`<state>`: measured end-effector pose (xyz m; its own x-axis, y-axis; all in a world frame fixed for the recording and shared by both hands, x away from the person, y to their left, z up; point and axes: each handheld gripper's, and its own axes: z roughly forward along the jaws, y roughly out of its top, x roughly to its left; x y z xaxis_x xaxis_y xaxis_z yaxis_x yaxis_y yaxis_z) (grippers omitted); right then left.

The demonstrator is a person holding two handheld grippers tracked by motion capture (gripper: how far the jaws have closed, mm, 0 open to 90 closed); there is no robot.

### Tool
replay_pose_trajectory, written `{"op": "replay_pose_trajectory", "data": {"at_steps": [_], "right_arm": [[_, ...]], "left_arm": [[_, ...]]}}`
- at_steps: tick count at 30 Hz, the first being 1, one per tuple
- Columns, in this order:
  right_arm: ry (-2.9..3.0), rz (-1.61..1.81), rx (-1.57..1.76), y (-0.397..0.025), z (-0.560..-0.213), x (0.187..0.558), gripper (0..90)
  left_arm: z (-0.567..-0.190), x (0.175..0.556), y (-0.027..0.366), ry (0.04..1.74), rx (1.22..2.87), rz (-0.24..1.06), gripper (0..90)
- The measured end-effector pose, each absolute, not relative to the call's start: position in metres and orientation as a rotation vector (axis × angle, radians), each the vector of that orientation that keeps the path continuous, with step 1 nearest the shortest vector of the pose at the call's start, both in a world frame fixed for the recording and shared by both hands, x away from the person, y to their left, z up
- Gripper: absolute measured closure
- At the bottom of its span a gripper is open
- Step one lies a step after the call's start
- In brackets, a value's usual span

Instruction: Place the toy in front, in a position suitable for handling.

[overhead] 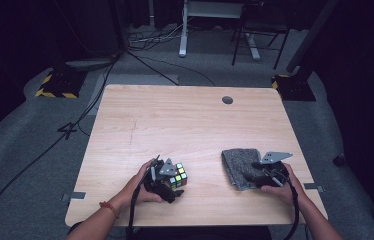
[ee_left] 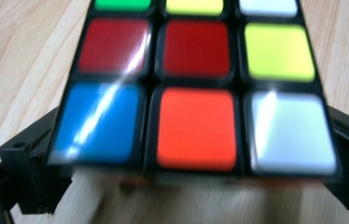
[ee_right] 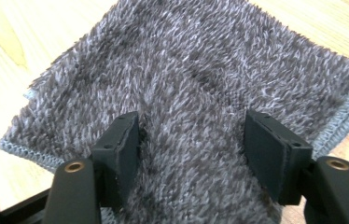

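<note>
Puzzle cube (overhead: 178,176) pinched in left tool (overhead: 166,181) at table's (overhead: 185,120) seven o'clock, grey cloth (overhead: 240,167) at five o'clock beneath spread right tool (ee_right: 191,154); wiping apparently not yet begun.

Glossy plastic Rubik's cube (ee_left: 196,88); fluffy grey cloth (ee_right: 196,93) with stitched hem; smooth, matt light-wood surface (overhead: 185,120); matt black fingers (ee_right: 275,154).

Wooden table (overhead: 185,125): cube (overhead: 178,175), grey cloth (overhead: 237,165).
</note>
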<state>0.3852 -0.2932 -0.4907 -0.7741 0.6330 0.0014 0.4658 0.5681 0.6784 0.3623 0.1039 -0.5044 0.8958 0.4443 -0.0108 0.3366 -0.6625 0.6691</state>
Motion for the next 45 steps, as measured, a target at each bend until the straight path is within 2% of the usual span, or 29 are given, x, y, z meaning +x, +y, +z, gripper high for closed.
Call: {"op": "replay_pose_trajectory", "data": {"at_steps": [4, 6, 8, 12, 18, 23, 31, 34, 37, 38, 42, 45], "right_arm": [[2.570, 0.997, 0.897, -0.291, -0.490, 0.384, 36.1], [2.578, 0.994, 0.881, -0.290, -0.490, 0.383, 36.0], [2.583, 0.990, 0.866, -0.289, -0.489, 0.382, 35.5], [2.580, 0.977, 0.811, -0.287, -0.485, 0.379, 32.4], [2.554, 0.994, 0.729, -0.282, -0.479, 0.376, 29.4], [2.542, 1.046, 0.702, -0.275, -0.480, 0.382, 33.1], [2.585, 1.040, 0.805, -0.278, -0.492, 0.393, 35.9], [2.593, 1.057, 0.803, -0.279, -0.493, 0.392, 42.0], [2.595, 1.057, 0.801, -0.279, -0.493, 0.391, 52.2], [2.595, 1.057, 0.801, -0.279, -0.493, 0.391, 52.2], [2.620, 1.045, 0.764, -0.276, -0.490, 0.389, 68.8], [2.618, 1.030, 0.754, -0.276, -0.489, 0.388, 73.0]], "left_arm": [[-0.504, 0.366, 0.098, 0.536, 2.356, 0.192, 3.4], [-0.503, 0.366, 0.097, 0.529, 2.327, 0.191, 10.5], [-0.503, 0.367, 0.097, 0.524, 2.315, 0.200, 21.8], [-0.502, 0.368, 0.094, 0.492, 2.309, 0.193, 31.0], [-0.502, 0.371, 0.088, 0.444, 2.318, 0.173, 32.1], [-0.502, 0.379, 0.079, 0.353, 2.336, 0.136, 32.3], [-0.502, 0.383, 0.076, 0.316, 2.339, 0.118, 32.3], [-0.502, 0.381, 0.075, 0.338, 2.334, 0.126, 32.3], [-0.501, 0.379, 0.074, 0.357, 2.341, 0.135, 32.3], [-0.501, 0.379, 0.074, 0.357, 2.341, 0.135, 32.2], [-0.502, 0.379, 0.075, 0.354, 2.336, 0.129, 31.8], [-0.502, 0.379, 0.075, 0.357, 2.334, 0.129, 31.8]]}}
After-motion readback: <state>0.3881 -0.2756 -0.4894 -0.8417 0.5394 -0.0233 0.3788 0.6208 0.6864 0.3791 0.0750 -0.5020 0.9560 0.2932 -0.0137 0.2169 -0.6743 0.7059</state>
